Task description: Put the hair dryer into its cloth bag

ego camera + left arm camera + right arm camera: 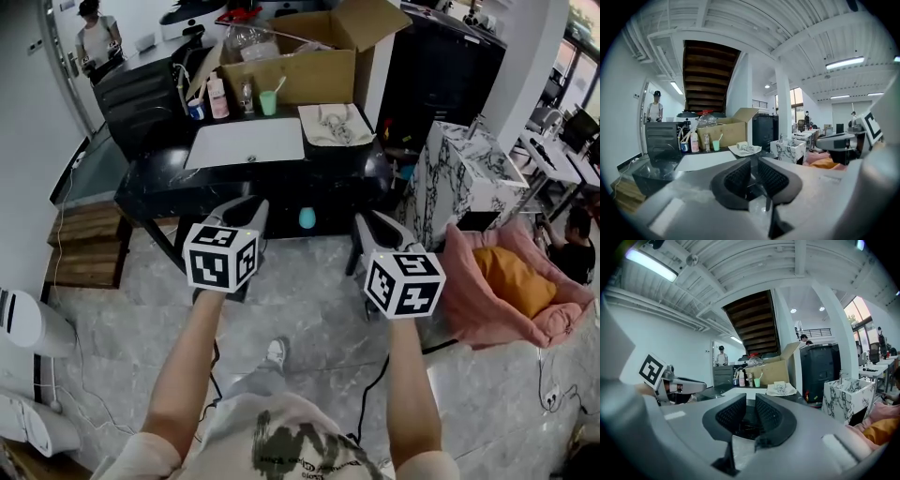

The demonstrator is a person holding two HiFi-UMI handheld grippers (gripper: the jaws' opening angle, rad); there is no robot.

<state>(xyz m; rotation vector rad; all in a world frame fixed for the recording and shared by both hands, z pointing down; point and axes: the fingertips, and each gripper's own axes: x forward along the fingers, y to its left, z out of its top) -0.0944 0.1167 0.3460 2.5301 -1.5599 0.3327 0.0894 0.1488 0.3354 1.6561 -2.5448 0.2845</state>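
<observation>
A cream cloth bag (pixel 349 134) lies flat on the black table's (pixel 150 187) far right part, with a pale corded object on it (pixel 334 119) that looks like the hair dryer. The same bundle shows in the left gripper view (pixel 745 148) and the right gripper view (pixel 781 388). I stand back from the table, both grippers held level in the air, well short of it. My left gripper (pixel 246 210) (pixel 754 162) and right gripper (pixel 373 225) (pixel 751 397) each show a narrow gap between the jaws with nothing in it.
A white mat (pixel 246 142) lies mid-table. Behind it stand an open cardboard box (pixel 300 70), bottles and a green cup (pixel 269 101). A marble-patterned cabinet (pixel 464 178) and a pink beanbag (pixel 511 281) are to the right. Wooden steps (pixel 84 246) are left. Cables cross the floor.
</observation>
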